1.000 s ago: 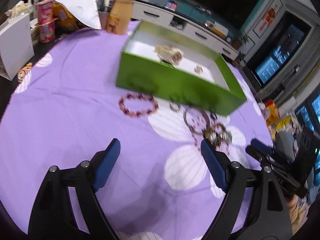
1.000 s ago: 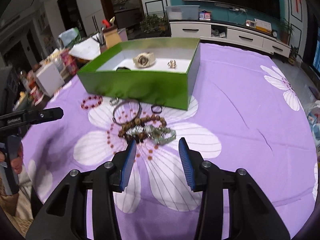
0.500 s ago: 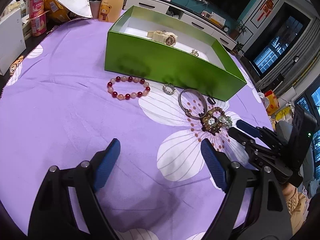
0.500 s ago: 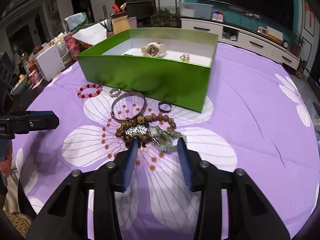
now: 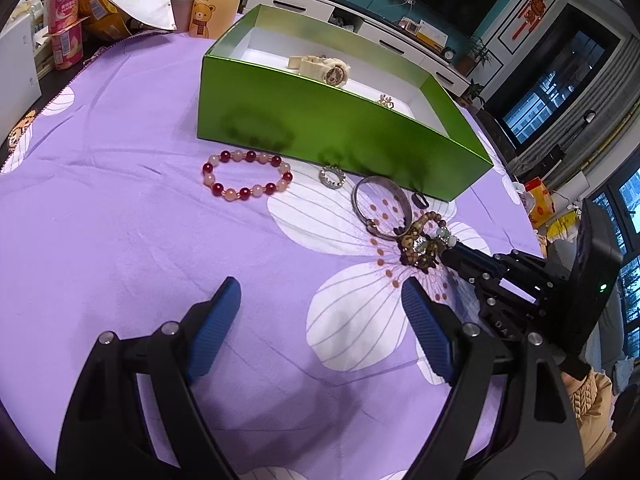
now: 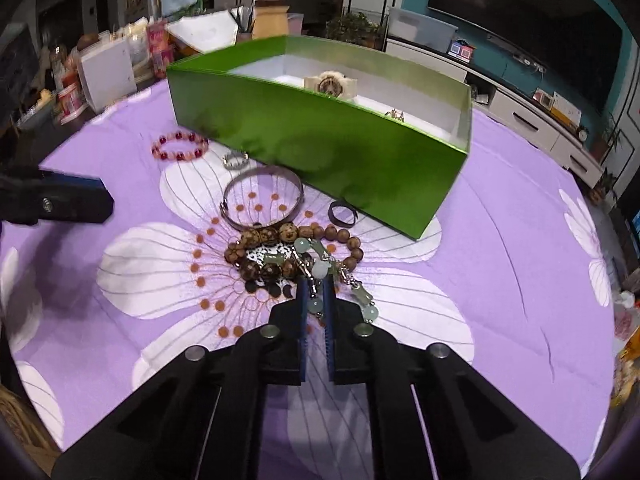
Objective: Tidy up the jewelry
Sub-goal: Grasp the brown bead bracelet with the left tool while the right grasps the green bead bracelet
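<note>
While pinched on the pale green bead bracelet (image 6: 320, 270), right gripper (image 6: 315, 286) down at the jewelry heap on the purple flowered cloth (image 6: 500, 240), jaws nearly together with beads and chain links between the blue pads. Rest of that bracelet trailing out to the right of the fingers and up into the brown wooden bead bracelet (image 6: 280, 236), tangled with it. Just behind the heap: silver bangle (image 6: 262, 200) and small dark ring (image 6: 343, 213), both flat on the cloth beside the green box (image 6: 320, 140). Inside the box, on its white floor: cream watch (image 6: 330, 82) and small gold piece (image 6: 394, 113). Further left, near the box wall: red and pink bead bracelet (image 5: 248, 176) and small silver ring (image 5: 332, 176), apart from each other. Left gripper (image 5: 320, 304) above bare cloth, jaws wide apart, nothing between them.
</note>
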`<state>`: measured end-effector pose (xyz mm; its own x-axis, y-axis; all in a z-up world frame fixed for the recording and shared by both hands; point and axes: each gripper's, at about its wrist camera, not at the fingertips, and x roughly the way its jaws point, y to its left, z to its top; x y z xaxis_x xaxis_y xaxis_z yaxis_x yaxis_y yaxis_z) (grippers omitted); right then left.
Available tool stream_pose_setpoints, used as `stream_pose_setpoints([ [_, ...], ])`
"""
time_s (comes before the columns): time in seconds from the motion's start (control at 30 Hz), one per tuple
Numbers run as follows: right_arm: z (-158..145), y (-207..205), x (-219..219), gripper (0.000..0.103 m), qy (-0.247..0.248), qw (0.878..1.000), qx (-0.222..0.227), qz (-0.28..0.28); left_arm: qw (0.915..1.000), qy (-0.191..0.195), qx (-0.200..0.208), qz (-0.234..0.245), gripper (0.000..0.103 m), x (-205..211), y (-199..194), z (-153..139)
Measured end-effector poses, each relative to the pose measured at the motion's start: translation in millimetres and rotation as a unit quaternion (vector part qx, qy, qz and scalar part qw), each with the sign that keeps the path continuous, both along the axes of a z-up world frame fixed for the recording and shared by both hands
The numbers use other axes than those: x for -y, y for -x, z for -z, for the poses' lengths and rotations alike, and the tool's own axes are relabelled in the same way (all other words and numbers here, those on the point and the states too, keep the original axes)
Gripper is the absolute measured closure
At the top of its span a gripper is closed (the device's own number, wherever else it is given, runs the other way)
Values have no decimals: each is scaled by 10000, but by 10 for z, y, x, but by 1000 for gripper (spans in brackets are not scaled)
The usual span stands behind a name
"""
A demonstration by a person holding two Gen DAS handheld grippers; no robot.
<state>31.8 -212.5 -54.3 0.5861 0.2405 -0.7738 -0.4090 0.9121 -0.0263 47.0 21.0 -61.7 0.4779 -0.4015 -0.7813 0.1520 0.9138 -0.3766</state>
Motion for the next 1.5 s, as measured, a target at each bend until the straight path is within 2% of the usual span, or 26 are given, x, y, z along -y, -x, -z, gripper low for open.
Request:
stream_pose_setpoints([
  [0.07, -66, 16, 113, 96, -337, 9992, -9, 201, 10000, -8, 4, 14, 19, 8, 5, 2],
  [0.17, -274, 83, 408, 96, -1310, 9901, 48, 496, 10000, -1, 24, 77, 19, 33, 10, -5],
  [0.37, -602, 231, 736, 96, -2022, 9745, 406, 881, 9992, -79, 64, 379, 19, 231, 1, -5],
  [0.5, -682, 280, 807, 96, -2076, 9720, 529, 968, 9964, -264, 229, 776, 21, 507, -39, -43],
  [0.67, -579, 274, 874, 96, -2167, 9693, 390, 1091, 9864, -584, 497, 1455, 51, 938, -111, -87],
  [0.73, -547, 288, 917, 96, -2186, 9687, 346, 1123, 9807, -733, 590, 1713, 53, 1096, -147, -77],
  [0.77, -531, 292, 933, 96, -2202, 9683, 328, 1134, 9789, -781, 608, 1786, 59, 1143, -161, -66],
  [0.87, -492, 308, 985, 96, -2248, 9668, 302, 1181, 9710, -937, 653, 2103, 65, 1316, -213, -29],
  [1.0, -453, 317, 1050, 96, -2295, 9650, 284, 1241, 9658, -1104, 591, 2272, 70, 1442, -301, 43],
  [1.17, -425, 314, 1092, 96, -2336, 9634, 271, 1284, 9576, -1344, 613, 2474, 86, 1555, -316, 149],
  [1.27, -415, 312, 1095, 96, -2344, 9633, 273, 1282, 9578, -1375, 622, 2445, 92, 1545, -339, 159],
  [1.43, -418, 320, 1091, 96, -2339, 9636, 264, 1266, 9635, -1247, 614, 2287, 93, 1500, -342, 168],
  [1.5, -428, 325, 1088, 96, -2333, 9639, 265, 1253, 9688, -1081, 557, 2158, 93, 1437, -320, 147],
])
